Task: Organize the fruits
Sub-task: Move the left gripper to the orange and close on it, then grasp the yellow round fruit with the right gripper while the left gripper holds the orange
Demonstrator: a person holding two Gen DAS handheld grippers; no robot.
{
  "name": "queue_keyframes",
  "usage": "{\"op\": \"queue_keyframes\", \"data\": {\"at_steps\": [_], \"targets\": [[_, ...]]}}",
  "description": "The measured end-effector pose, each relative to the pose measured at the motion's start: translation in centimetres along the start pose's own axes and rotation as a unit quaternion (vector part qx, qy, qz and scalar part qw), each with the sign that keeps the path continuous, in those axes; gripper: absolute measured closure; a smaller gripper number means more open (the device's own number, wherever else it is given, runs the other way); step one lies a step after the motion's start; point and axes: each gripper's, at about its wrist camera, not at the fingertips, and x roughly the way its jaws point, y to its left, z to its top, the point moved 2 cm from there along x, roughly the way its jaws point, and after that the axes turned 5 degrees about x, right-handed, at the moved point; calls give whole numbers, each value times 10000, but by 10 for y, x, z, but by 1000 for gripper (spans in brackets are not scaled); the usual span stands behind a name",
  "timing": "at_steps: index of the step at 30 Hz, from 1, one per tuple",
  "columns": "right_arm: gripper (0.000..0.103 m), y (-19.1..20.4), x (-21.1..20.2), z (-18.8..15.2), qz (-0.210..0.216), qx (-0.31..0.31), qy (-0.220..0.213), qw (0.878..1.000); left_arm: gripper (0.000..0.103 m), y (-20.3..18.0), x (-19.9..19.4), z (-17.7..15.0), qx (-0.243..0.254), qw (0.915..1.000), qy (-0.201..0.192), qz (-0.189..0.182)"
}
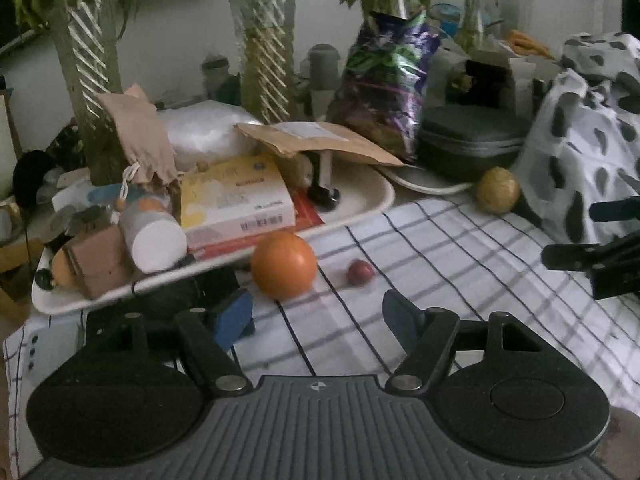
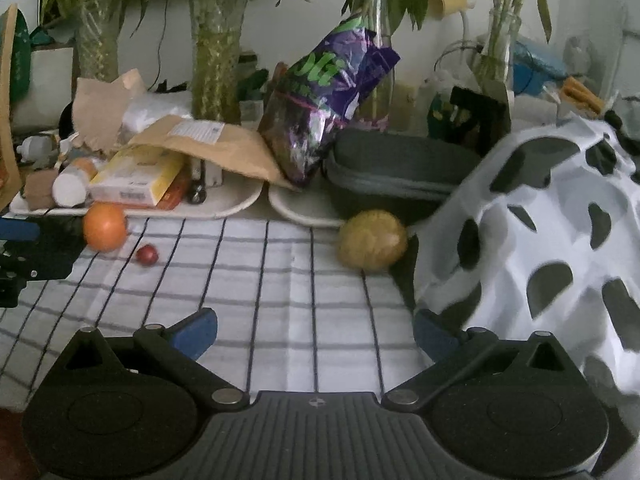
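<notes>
An orange [image 1: 283, 264] [image 2: 105, 226] lies on the checked cloth [image 1: 440, 264] [image 2: 280, 280], with a small dark red fruit [image 1: 360, 273] [image 2: 147, 255] beside it. A yellow-brown round fruit [image 1: 497, 190] [image 2: 372, 239] rests at the cloth's far edge. My left gripper [image 1: 320, 312] stands open, nothing between its blue pads, the orange just ahead of its left finger. My right gripper [image 2: 314, 330] is also open and empty, short of the yellow-brown fruit. Each gripper shows at the edge of the other's view.
A white tray [image 1: 372, 200] [image 2: 240, 204] holds a yellow box, a bottle and cartons behind the orange. A purple snack bag [image 1: 388, 80] [image 2: 328, 92], a grey case [image 2: 392, 168], a spotted white bag [image 1: 580, 140] [image 2: 540, 240] and plant vases crowd the back.
</notes>
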Motion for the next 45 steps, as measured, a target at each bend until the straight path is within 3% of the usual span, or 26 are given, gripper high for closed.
{"op": "queue_keyframes", "data": {"at_steps": [5, 9, 22, 25, 31, 33, 35, 45], "targets": [[0, 0, 24, 5, -4, -123, -82, 9999, 32, 3, 25, 4, 139, 9999, -5, 96], [0, -3, 42, 7, -87, -84, -176, 9998, 42, 6, 43, 4, 118, 9998, 54, 116], [1, -10, 79, 16, -367, -60, -557, 9978, 46, 24, 70, 9, -115, 9997, 51, 222], [10, -13, 87, 18, -502, -32, -569, 9971, 47, 26, 74, 10, -168, 9997, 47, 192], [17, -23, 103, 20, -846, 36, -561, 9948, 53, 23, 74, 11, -100, 9995, 13, 310], [22, -26, 108, 19, -833, 51, -513, 9952, 53, 24, 75, 11, -125, 9994, 34, 306], [36, -28, 112, 19, -712, 45, -440, 9965, 53, 24, 75, 11, -106, 9995, 38, 305], [37, -25, 96, 26, -518, 37, -533, 9972, 54, 18, 63, 22, -9, 9999, -67, 152]]}}
